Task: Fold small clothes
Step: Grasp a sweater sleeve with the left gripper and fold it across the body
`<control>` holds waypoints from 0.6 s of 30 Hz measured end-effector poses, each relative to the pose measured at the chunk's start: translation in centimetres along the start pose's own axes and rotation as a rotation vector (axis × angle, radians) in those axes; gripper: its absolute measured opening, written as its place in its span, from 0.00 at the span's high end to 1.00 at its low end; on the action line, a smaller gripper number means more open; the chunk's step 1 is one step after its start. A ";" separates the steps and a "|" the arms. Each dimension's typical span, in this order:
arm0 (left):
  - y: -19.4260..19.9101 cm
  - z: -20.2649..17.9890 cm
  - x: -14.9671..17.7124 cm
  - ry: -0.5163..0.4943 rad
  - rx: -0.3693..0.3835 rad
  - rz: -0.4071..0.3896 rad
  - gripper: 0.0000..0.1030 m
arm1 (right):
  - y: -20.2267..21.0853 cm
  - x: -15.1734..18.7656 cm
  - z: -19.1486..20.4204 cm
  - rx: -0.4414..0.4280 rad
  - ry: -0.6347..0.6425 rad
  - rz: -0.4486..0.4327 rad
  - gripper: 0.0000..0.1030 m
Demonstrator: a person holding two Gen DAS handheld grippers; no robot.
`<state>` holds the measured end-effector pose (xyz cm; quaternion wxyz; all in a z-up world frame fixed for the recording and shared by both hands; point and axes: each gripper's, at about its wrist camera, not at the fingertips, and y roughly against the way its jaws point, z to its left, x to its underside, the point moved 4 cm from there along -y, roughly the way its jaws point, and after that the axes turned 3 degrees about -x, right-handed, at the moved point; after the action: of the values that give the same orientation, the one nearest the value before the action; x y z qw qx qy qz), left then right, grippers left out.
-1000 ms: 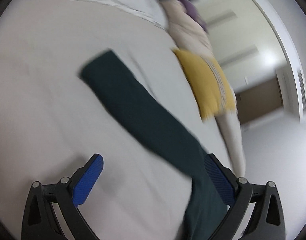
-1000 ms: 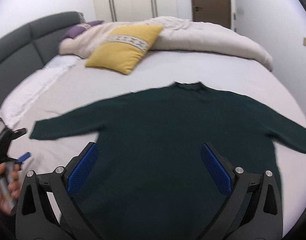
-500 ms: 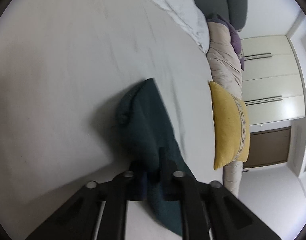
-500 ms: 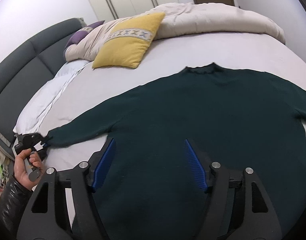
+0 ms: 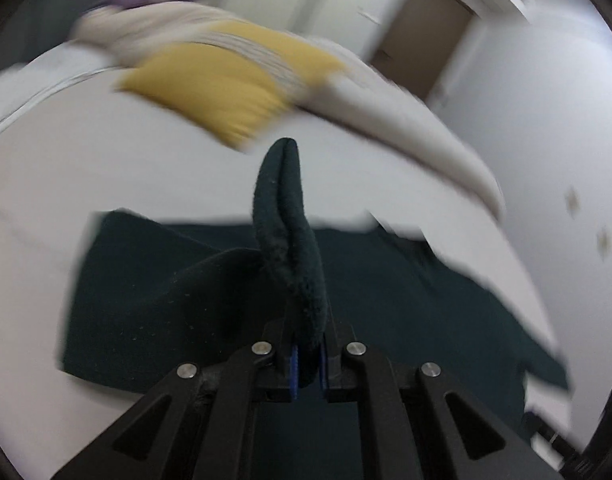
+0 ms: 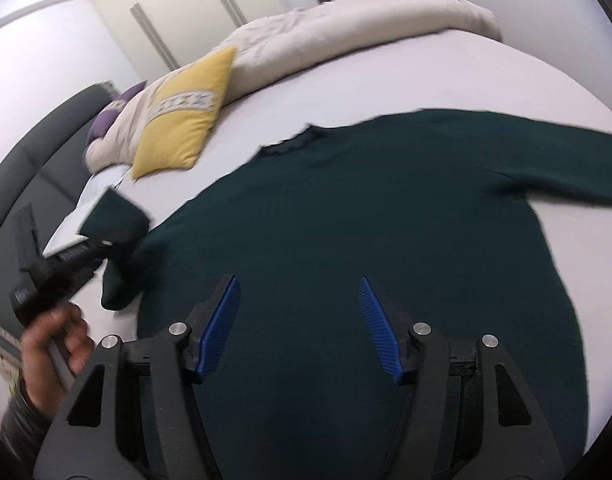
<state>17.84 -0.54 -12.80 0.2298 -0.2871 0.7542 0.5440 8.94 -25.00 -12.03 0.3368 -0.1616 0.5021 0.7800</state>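
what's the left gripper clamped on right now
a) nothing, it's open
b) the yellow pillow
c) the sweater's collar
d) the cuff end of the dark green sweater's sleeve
d: the left gripper is shut on the sleeve cuff of the dark green sweater, lifted off the bed; the right gripper hangs open over the sweater's body.

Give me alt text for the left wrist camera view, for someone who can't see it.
The left hand-held gripper is shut on the cuff of a dark green sweater, the sleeve end sticking up beyond its fingers. The sweater's body lies on a white bed, with a blurred yellow pillow and beige duvet behind.
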 end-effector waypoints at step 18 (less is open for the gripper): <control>1.6 0.1 3.2 -0.052 0.011 0.031 0.34 | -14.7 -3.6 3.3 -0.275 -0.109 0.313 0.40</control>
<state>14.45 -0.63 -13.86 0.2425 -0.2598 0.7553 0.5506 21.93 -19.39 -18.34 0.2131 -0.0836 0.3910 0.8915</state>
